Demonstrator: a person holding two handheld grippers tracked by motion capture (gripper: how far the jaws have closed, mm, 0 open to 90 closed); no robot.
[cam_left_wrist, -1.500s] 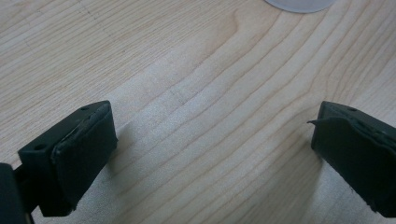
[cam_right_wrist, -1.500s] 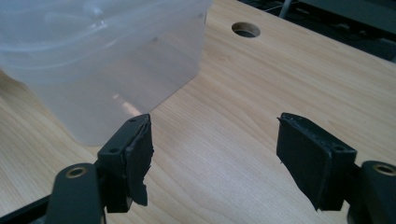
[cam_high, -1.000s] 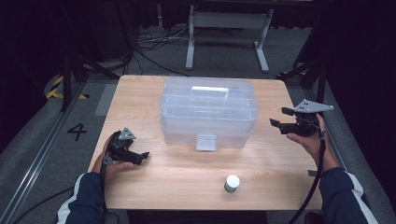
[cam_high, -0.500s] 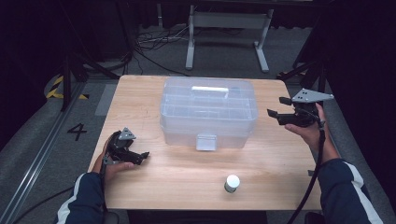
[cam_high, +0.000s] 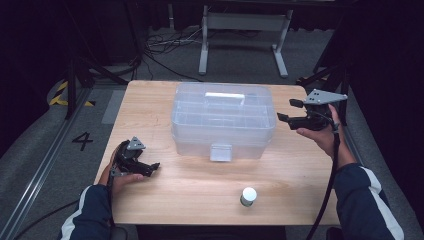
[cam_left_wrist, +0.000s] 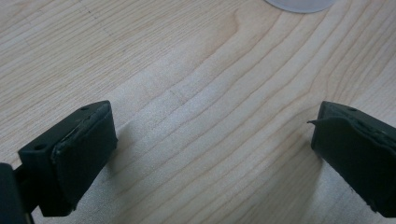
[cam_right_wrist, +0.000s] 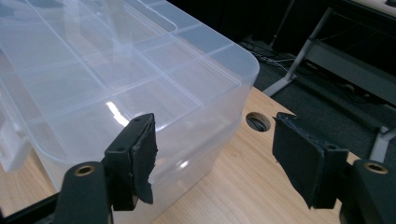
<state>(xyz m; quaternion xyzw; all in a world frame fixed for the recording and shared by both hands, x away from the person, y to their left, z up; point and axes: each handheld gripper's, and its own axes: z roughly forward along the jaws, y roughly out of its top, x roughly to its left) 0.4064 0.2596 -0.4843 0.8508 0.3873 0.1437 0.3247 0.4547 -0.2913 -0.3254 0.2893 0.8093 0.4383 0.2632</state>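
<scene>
A clear plastic storage box (cam_high: 223, 120) with a lid, a top handle and a front latch stands closed in the middle of the wooden table (cam_high: 200, 200). My right gripper (cam_high: 286, 110) is held in the air just off the box's right end, pointing at it, jaws open and empty. In the right gripper view the box (cam_right_wrist: 116, 70) lies just past my right gripper (cam_right_wrist: 215, 158). My left gripper (cam_high: 150, 169) rests on the table at the front left, open. In the left gripper view there is bare wood at my left gripper (cam_left_wrist: 210, 154).
A small white-capped jar (cam_high: 248, 196) stands near the front edge, right of centre. A cable hole (cam_right_wrist: 258, 121) pierces the tabletop beside the box's far right corner. A metal stand (cam_high: 242, 30) and cables lie on the floor beyond the table.
My right gripper has risen and drifted toward the box's right end, jaws unchanged. The left gripper and the box have stayed put.
</scene>
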